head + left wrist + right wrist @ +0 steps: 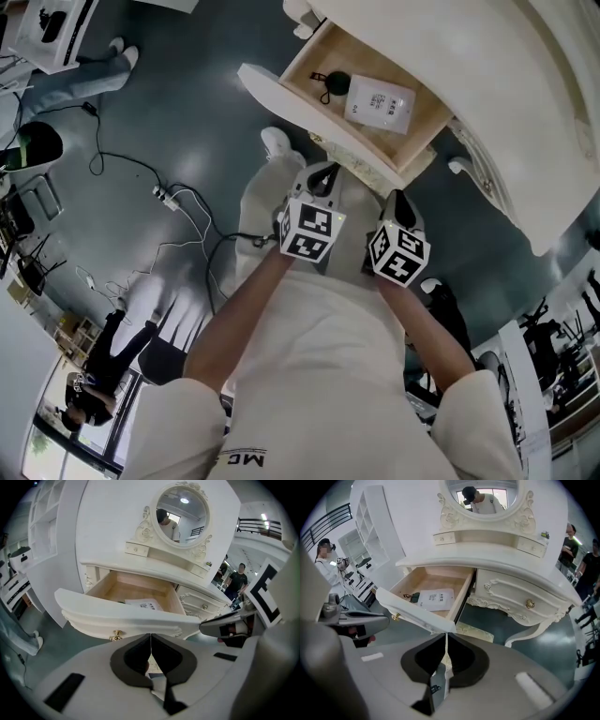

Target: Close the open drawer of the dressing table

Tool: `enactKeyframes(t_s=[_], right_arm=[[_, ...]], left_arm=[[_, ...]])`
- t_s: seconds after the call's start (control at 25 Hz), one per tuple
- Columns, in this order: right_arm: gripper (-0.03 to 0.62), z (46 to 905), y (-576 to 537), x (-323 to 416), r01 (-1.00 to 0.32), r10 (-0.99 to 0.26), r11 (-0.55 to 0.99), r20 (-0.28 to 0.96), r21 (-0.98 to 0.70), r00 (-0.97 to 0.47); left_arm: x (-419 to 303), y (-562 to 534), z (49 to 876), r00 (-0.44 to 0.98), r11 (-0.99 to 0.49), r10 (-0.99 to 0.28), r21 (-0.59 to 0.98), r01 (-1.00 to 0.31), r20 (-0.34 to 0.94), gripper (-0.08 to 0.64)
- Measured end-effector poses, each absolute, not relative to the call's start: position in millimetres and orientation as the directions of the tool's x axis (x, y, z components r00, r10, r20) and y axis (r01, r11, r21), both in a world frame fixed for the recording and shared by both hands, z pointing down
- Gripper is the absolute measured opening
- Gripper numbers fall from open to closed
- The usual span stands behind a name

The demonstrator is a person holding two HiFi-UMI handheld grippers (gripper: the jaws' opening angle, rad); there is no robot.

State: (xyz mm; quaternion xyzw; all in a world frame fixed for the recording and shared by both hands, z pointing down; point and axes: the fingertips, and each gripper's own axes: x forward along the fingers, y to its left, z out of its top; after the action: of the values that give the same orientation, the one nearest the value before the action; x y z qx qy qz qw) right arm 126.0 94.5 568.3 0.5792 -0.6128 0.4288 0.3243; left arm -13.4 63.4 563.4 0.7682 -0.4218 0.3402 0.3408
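The cream dressing table (525, 103) has its left drawer (370, 103) pulled out, with a white packet (380, 103) and a small black item (335, 84) inside. Its curved white front (126, 616) carries a gold knob (116, 635). My left gripper (328, 169) is shut with nothing between its jaws, its tips (150, 637) just below the front's lower edge. My right gripper (400, 195) is shut and empty too, its tips (446, 637) close under the front's right corner (445, 627). Whether either tip touches the front I cannot tell.
An oval mirror (180, 508) tops the table, and a closed right-hand drawer (529, 604) has a gold knob. Cables and a power strip (169, 197) lie on the dark floor at left. People stand nearby (112, 347). A white shelf unit (370, 536) stands left of the table.
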Motion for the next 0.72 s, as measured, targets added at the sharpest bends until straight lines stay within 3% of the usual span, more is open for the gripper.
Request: enactKeyframes(t_s=[0.72], right_arm=[[0.009,573.5,62.5,138.9,-0.99,-0.479,-0.041,0.872,-0.138,-0.102]], left_arm=[[-12.0,48.8,566.0,0.421,-0.422,-0.408,0.241,-0.874,0.81,0.011]])
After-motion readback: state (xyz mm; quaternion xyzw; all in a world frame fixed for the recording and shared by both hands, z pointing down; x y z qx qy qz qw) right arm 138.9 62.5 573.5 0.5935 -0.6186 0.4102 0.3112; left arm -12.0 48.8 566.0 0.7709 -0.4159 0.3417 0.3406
